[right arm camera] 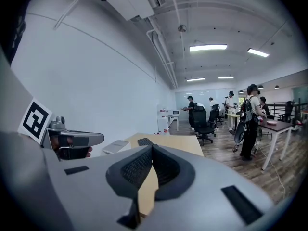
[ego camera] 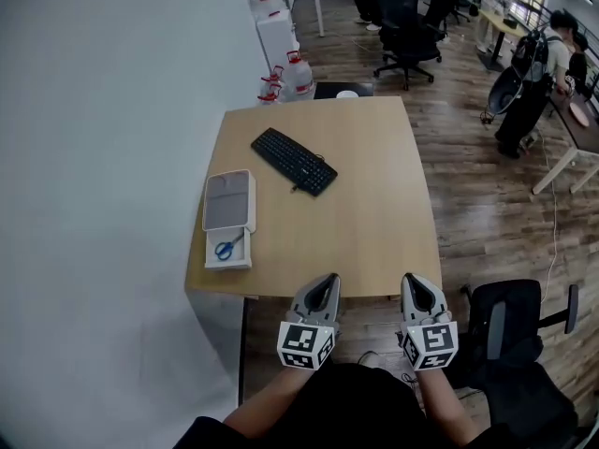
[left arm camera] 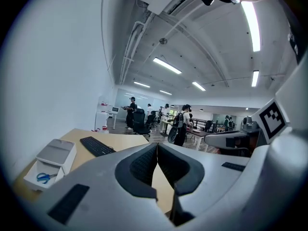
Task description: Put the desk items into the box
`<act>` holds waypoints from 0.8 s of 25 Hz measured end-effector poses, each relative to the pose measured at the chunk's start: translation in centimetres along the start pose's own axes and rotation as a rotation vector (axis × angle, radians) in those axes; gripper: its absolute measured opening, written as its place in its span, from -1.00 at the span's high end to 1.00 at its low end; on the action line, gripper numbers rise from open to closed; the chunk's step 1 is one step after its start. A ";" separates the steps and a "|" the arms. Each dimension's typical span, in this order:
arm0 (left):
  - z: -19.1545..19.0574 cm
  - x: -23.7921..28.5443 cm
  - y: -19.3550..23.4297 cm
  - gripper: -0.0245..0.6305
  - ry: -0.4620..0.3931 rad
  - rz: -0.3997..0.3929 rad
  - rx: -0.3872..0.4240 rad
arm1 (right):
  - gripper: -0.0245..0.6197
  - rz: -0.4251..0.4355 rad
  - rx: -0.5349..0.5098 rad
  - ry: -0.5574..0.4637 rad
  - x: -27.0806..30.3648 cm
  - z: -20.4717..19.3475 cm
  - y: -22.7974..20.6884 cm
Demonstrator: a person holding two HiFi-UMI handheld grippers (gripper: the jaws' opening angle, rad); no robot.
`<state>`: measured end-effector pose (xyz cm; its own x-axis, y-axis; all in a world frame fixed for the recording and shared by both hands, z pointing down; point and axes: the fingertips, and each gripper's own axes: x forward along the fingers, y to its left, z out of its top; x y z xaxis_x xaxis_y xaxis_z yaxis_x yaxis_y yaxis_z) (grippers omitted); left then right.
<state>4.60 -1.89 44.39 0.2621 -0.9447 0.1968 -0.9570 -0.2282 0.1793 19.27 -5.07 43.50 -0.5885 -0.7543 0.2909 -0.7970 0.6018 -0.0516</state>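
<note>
A white box (ego camera: pixel 227 229) lies on the left side of the wooden desk (ego camera: pixel 374 213); its grey-topped lid rests over the far half, and blue-handled scissors (ego camera: pixel 226 247) lie in the uncovered near end. The same box (left arm camera: pixel 50 160) and scissors (left arm camera: pixel 45 177) show at the left in the left gripper view. A black keyboard (ego camera: pixel 294 160) lies slanted at the desk's middle rear. My left gripper (ego camera: pixel 329 279) and right gripper (ego camera: pixel 412 279) hover side by side at the desk's near edge, both shut and empty, well short of the box and keyboard.
A white wall (ego camera: pixel 94 157) runs along the desk's left side. A black office chair (ego camera: pixel 515 330) stands at the near right. Water jugs (ego camera: pixel 290 75) sit beyond the desk's far edge. People (ego camera: pixel 538 73) and more chairs occupy the far room.
</note>
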 end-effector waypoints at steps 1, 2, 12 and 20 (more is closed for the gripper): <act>-0.2 -0.3 -0.8 0.87 0.000 0.004 0.012 | 0.74 0.007 -0.004 -0.005 -0.7 -0.1 -0.2; -0.5 -0.6 -1.6 0.88 -0.001 0.008 0.021 | 0.74 0.014 -0.010 -0.010 -1.3 -0.1 -0.3; -1.7 -3.1 -6.3 0.88 -0.037 0.047 0.053 | 0.74 0.038 -0.026 -0.022 -5.6 -1.5 -0.8; -1.7 -4.0 -7.2 0.88 -0.047 0.057 0.071 | 0.74 0.044 -0.033 -0.035 -6.9 -1.5 -0.6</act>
<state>10.67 3.91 43.96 0.2025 -0.9662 0.1594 -0.9770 -0.1883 0.0998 24.04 0.13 42.99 -0.6275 -0.7354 0.2560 -0.7657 0.6424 -0.0316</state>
